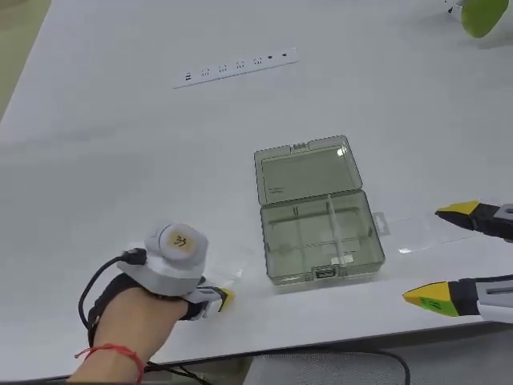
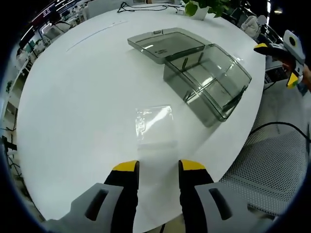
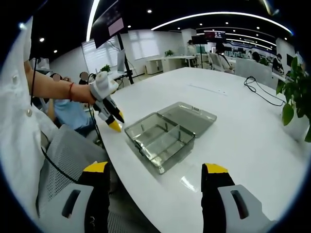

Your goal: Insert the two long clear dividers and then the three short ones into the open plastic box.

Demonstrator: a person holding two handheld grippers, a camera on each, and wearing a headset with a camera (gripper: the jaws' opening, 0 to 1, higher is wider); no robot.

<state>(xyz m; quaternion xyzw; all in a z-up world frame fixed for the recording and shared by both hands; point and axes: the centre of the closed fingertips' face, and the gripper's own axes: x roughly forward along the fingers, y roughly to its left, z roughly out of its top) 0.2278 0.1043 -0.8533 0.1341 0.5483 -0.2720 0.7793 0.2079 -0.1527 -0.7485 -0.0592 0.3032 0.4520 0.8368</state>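
Observation:
The open clear plastic box (image 1: 321, 241) lies mid-table with its lid (image 1: 309, 172) folded back, and a clear divider (image 1: 332, 228) stands upright inside it. My left gripper (image 1: 218, 298) is open near the front edge. In the left gripper view, flat clear dividers (image 2: 154, 121) lie just ahead of the left gripper (image 2: 159, 167), untouched, with the box (image 2: 209, 80) beyond them. My right gripper (image 1: 445, 255) is open wide to the right of the box, and another clear divider (image 1: 421, 233) lies flat between box and fingers. The right gripper (image 3: 154, 168) faces the box (image 3: 160, 138).
A white power strip (image 1: 236, 66) lies at the back of the white table (image 1: 120, 184). A green plant (image 1: 483, 16) stands at the far right corner. A black cable (image 1: 321, 357) runs below the front edge, and a mesh chair (image 2: 272, 165) stands beside the table.

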